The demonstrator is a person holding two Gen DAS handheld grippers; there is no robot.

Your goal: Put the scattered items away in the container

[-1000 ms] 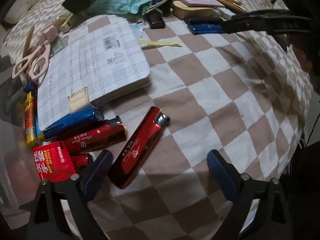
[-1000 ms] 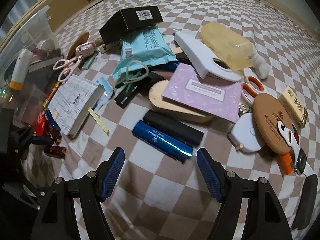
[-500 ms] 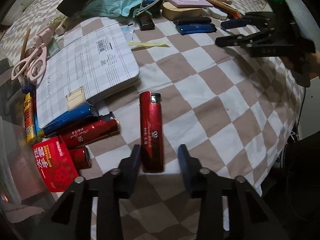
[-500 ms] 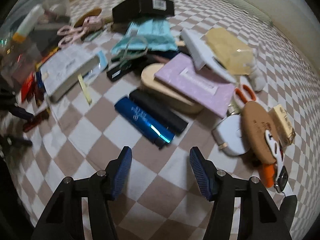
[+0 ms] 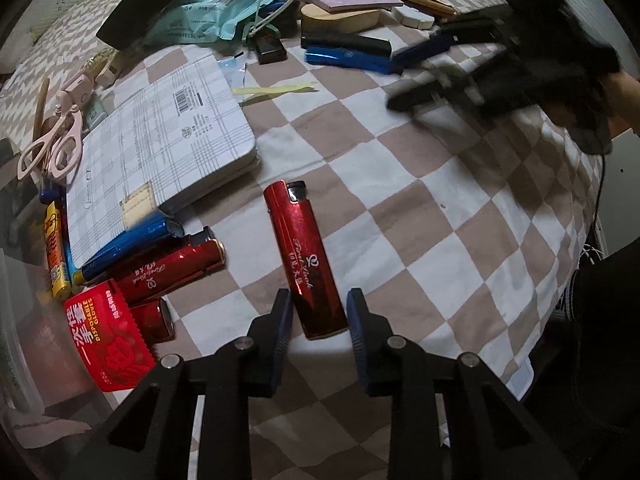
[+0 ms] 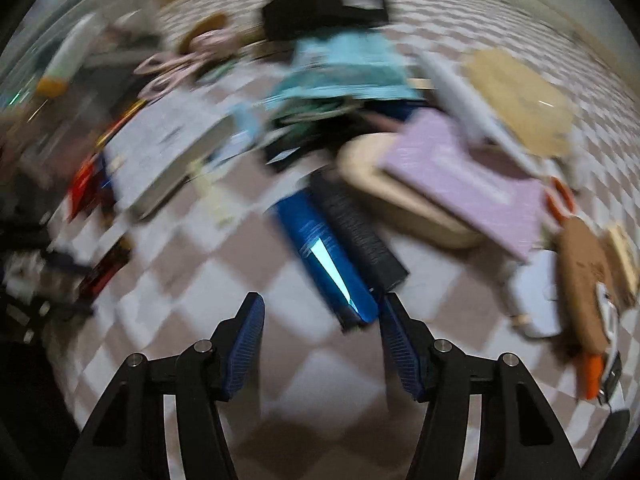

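A red lighter [image 5: 306, 258] lies on the checkered cloth, its near end between the fingers of my left gripper [image 5: 316, 320]. The jaws are narrowed around it with small gaps on both sides. My right gripper [image 6: 320, 336] is open over the cloth, and a blue lighter [image 6: 324, 256] lies just ahead with its near end by the right finger; a black lighter [image 6: 358, 232] lies beside it. The right wrist view is blurred by motion. The right gripper also shows in the left wrist view [image 5: 440, 68] at the far right. A clear container [image 6: 44, 80] stands at the left.
Left of the red lighter lie two more red lighters [image 5: 172, 268], a blue one [image 5: 128, 246], a red glove packet [image 5: 106, 342], a plaid notebook [image 5: 156, 132] and pink scissors [image 5: 54, 148]. A teal pouch [image 5: 204, 16], a black box [image 5: 144, 4] and a purple notebook [image 6: 464, 176] lie further back.
My left gripper has closed in around the red lighter, which turned to lie lengthwise between the fingers. My right gripper moved forward and down to the blue lighter.
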